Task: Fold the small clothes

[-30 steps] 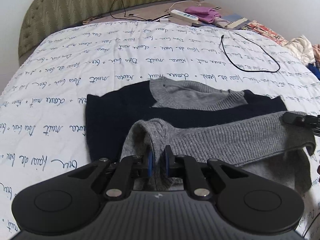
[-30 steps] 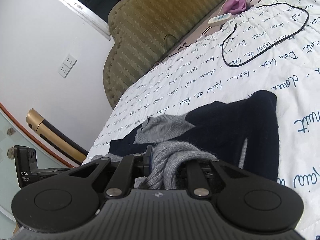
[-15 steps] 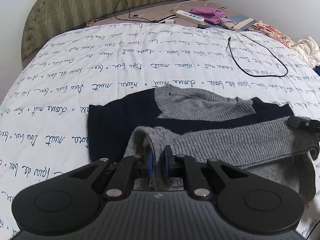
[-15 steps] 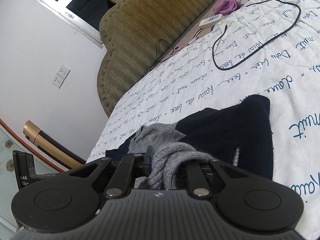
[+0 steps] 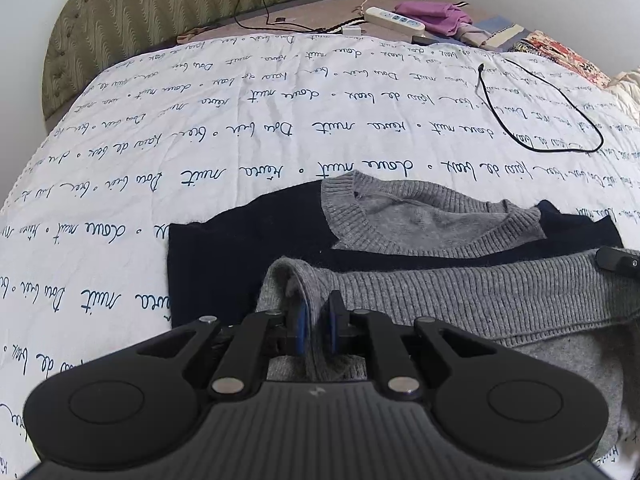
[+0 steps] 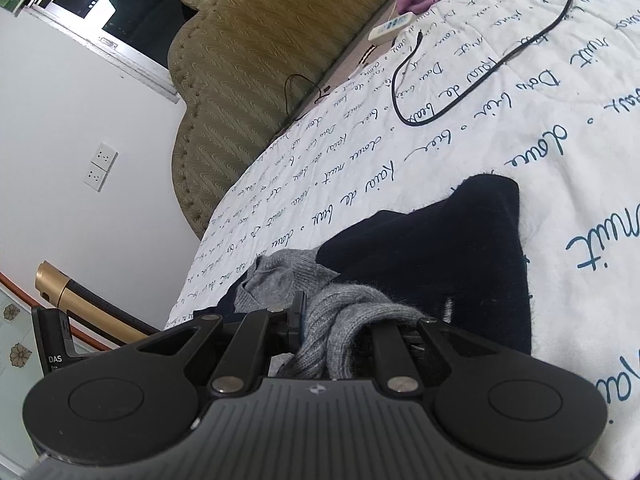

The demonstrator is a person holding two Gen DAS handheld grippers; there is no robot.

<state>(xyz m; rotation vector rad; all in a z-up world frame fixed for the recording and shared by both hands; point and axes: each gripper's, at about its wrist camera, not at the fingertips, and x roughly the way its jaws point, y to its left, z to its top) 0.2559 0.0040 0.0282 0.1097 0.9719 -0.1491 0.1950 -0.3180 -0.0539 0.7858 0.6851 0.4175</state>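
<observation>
A small knit sweater lies on the bed, navy body point(image 5: 240, 256) with a grey collar point(image 5: 424, 220) and a grey ribbed hem point(image 5: 480, 292). The hem is lifted and stretched across the navy part between both grippers. My left gripper point(image 5: 317, 312) is shut on the hem's left corner, the blue pads pinching the grey knit. My right gripper point(image 6: 332, 312) is shut on a bunched grey wad of the hem; its black tip point(image 5: 616, 261) shows at the right edge of the left wrist view. The navy body point(image 6: 432, 264) lies flat beyond it.
The white bedspread point(image 5: 200, 152) with blue script covers the bed. A black cable loop point(image 5: 560, 120) lies far right, a power strip point(image 5: 394, 18) and purple cloth point(image 5: 432, 10) near the green headboard point(image 5: 160, 0). A wall with a socket point(image 6: 100, 166) stands left of the bed.
Both grippers carried the grey hem further over the navy body toward the collar and a little lower. Their grip stayed the same.
</observation>
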